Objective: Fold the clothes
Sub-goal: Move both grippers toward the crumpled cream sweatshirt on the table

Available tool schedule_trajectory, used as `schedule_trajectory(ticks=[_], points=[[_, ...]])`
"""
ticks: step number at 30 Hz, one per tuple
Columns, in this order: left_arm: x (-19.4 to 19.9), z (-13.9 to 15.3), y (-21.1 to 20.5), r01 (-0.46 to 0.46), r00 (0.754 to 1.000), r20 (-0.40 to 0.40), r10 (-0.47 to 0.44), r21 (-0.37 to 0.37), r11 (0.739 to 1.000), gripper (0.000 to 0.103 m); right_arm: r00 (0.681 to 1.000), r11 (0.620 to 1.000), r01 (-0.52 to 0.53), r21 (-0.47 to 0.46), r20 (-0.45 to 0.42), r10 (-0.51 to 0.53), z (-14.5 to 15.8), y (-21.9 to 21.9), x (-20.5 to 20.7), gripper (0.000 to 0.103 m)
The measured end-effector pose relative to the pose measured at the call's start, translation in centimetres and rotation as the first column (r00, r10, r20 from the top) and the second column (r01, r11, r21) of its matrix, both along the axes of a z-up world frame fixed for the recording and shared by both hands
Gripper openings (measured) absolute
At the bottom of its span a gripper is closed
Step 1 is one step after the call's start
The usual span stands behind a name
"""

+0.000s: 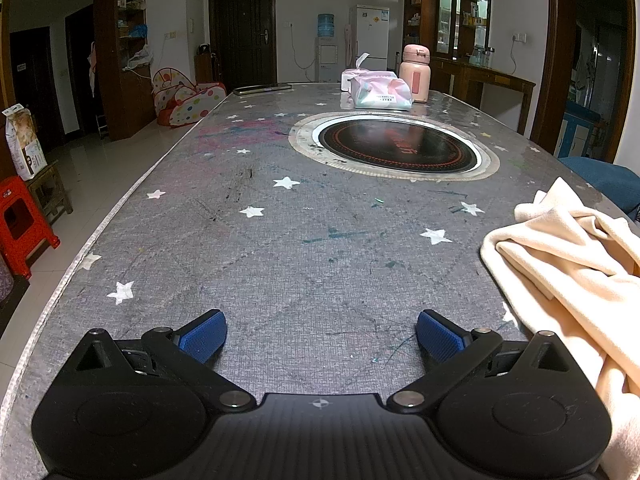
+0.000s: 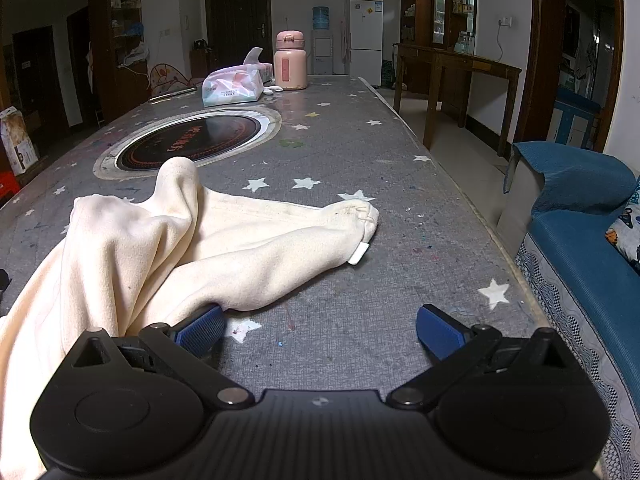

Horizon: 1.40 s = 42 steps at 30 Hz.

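Note:
A cream garment (image 2: pixel 160 240) lies crumpled on the grey star-patterned table (image 2: pixel 340 288), with one bunched peak standing up and a white tag at its right end. In the left wrist view the same cream garment (image 1: pixel 572 264) sits at the right edge of the frame. My left gripper (image 1: pixel 321 334) is open over bare tabletop, left of the cloth, with nothing between its blue pads. My right gripper (image 2: pixel 320 330) is open too; its left fingertip (image 2: pixel 200 332) lies against the cloth's near edge, and only bare tabletop shows between the fingers.
A round inset cooktop (image 1: pixel 400 146) sits mid-table. Beyond it stand a tissue pack (image 1: pixel 380 94) and a pink flask (image 1: pixel 415 74). A blue sofa (image 2: pixel 580 240) borders the table's right side. A red stool (image 1: pixel 20 220) stands on the floor at left.

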State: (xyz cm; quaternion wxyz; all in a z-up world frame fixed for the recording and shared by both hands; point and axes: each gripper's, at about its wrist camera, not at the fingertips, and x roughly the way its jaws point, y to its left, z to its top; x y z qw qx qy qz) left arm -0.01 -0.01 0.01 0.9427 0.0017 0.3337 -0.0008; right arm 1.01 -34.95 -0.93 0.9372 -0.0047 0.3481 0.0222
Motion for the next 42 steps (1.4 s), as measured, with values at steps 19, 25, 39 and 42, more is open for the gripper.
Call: schedule_trajectory(ticks=[19, 25, 39, 42], points=[[-3.1, 0.8, -1.4, -0.024, 0.998, -0.06, 0.024, 0.006, 1.0, 0.103, 0.999, 0.999, -0.037, 0.021, 0.007, 0.037, 1.7, -0.5, -5.4, 0.103], [-5.2, 1.9, -2.2, -0.013, 0.998, -0.064, 0.012, -0.025, 1.0, 0.103, 0.997, 0.996, -0.075, 0.039, 0.033, 0.073, 2.9, 0.3, -7.5, 0.103], [-7.3, 4.0, -5.5, 0.075, 0.994, -0.07, -0.08, -0.074, 0.994, 0.103, 0.988, 0.988, -0.152, 0.035, 0.038, 0.15, 4.5, 2.4, -9.7, 0.103], [-7.4, 4.3, -6.0, 0.088, 0.993, -0.072, -0.093, -0.066, 0.994, 0.103, 0.987, 0.987, -0.156, 0.026, 0.035, 0.155, 4.6, 2.6, -9.9, 0.103]])
